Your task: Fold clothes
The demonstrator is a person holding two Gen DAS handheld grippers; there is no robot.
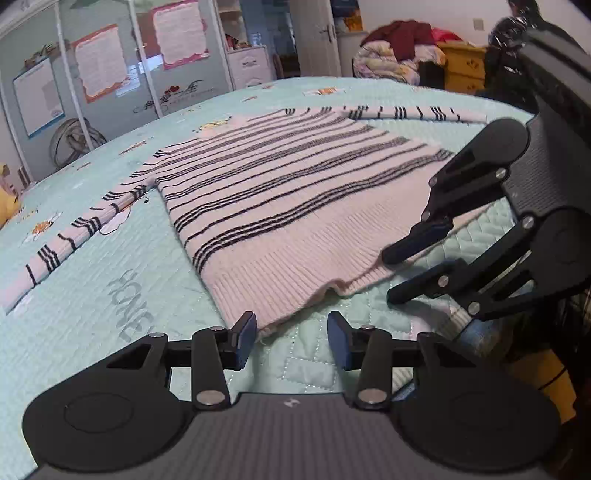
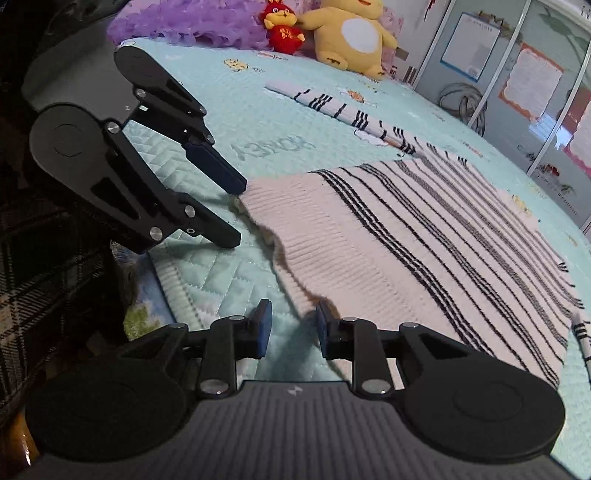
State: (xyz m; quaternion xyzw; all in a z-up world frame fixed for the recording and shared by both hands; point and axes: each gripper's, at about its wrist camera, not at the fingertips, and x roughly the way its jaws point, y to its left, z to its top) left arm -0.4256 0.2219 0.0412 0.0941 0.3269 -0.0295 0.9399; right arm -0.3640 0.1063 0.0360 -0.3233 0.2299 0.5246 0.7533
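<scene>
Flanking the hem, both grippers stood with jaws apart and nothing between them: left gripper (image 1: 291, 338) low at the sweater's (image 1: 280, 192) near-left hem corner, right gripper (image 2: 293, 328) at the other hem corner, each aimed along the bed toward the garment. Striped sweater lay flat and spread on the quilted bedspread (image 1: 92, 325), hem just beside the bed's near edge, sleeves out toward either side. Placement suited a two-corner hem pinch. Plush toys (image 2: 347, 33) sat at the far end.

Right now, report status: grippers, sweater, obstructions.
Left gripper open at the sweater hem corner. Right gripper open at the other corner. Sweater flat on the bed, sleeves out. Nothing blocking.
</scene>
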